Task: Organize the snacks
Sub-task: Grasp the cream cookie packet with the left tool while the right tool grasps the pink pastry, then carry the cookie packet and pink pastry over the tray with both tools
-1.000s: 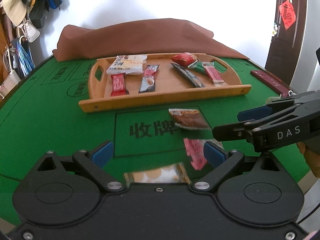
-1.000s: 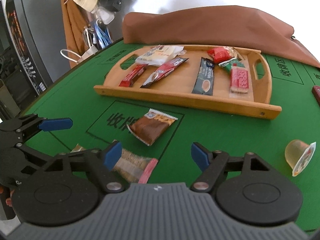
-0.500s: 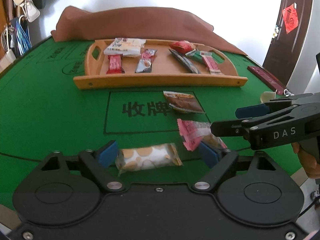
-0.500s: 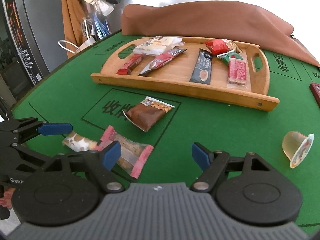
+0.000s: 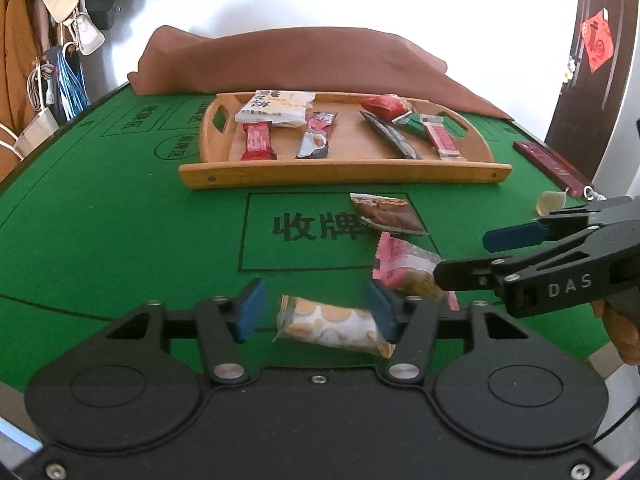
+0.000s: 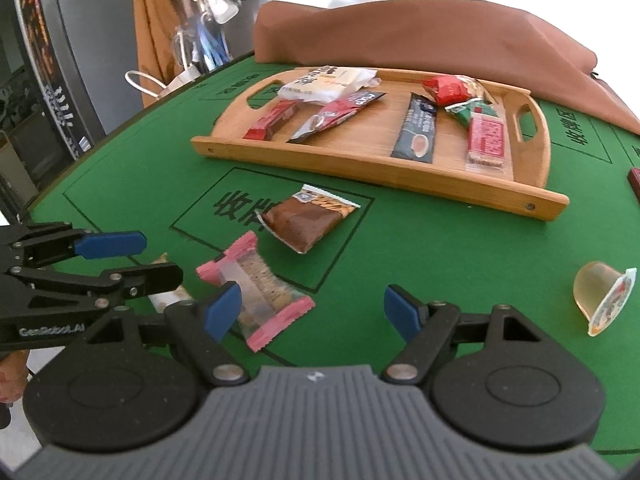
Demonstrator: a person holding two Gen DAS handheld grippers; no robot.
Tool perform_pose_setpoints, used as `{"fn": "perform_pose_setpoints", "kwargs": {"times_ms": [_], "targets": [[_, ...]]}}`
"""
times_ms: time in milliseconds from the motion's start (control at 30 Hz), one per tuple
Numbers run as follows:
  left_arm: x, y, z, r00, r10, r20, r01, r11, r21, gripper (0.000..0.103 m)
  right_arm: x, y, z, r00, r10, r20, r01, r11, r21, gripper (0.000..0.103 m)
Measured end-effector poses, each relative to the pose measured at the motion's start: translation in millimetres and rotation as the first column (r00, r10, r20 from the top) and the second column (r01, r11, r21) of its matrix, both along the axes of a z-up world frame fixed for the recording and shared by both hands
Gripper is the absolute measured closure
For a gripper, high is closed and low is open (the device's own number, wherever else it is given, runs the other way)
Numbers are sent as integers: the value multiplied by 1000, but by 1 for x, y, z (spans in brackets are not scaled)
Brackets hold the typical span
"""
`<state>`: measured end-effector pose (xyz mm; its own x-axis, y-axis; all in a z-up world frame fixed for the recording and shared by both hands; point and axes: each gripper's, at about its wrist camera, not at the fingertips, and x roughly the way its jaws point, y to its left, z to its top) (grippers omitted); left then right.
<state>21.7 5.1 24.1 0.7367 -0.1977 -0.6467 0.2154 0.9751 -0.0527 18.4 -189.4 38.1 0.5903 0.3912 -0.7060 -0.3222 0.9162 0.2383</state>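
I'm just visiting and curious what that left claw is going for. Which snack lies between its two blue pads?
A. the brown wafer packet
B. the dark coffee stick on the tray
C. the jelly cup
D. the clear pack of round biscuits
D: the left gripper is open, its blue pads flanking the clear pack of round biscuits on the green table.

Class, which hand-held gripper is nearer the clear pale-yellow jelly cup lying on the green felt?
Right. The right hand-held gripper hangs open with the jelly cup just off its right finger. The left hand-held gripper, open around a biscuit packet, sits farther away.
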Motion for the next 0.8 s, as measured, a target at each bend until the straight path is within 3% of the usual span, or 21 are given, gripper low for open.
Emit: {"fn": "perform_pose_setpoints", "kwargs": {"times_ms": [133,300,400,467,600,800], "targets": [[-5,1,-3,999,-45,-11,45,999,-12,20,-2,6,1,1000,11,20,-11,999,-32,17],[-6,-3,-13,998,-54,-32,54,999,-5,20,0,1,6,1000,-4,25,4,1000,-28,17],[-4,-6,-19,998,-49,-28,50,999,19,24,-1,0,7,999,-4,33,5,999,-41,17],[-4,-8,-20,998,-57,-12,58,998,38,44,-2,1,7,1000,0,30,1,999,-43,17],[4,5,-14,998,-45,-39,42,998,-54,47,-2,5,4,999,21,25,-20,999,-49,17],[16,23,-2,998,66,22,-67,998,16,47,-4,25,-4,996,93,8,-92,993,-67,17]]}}
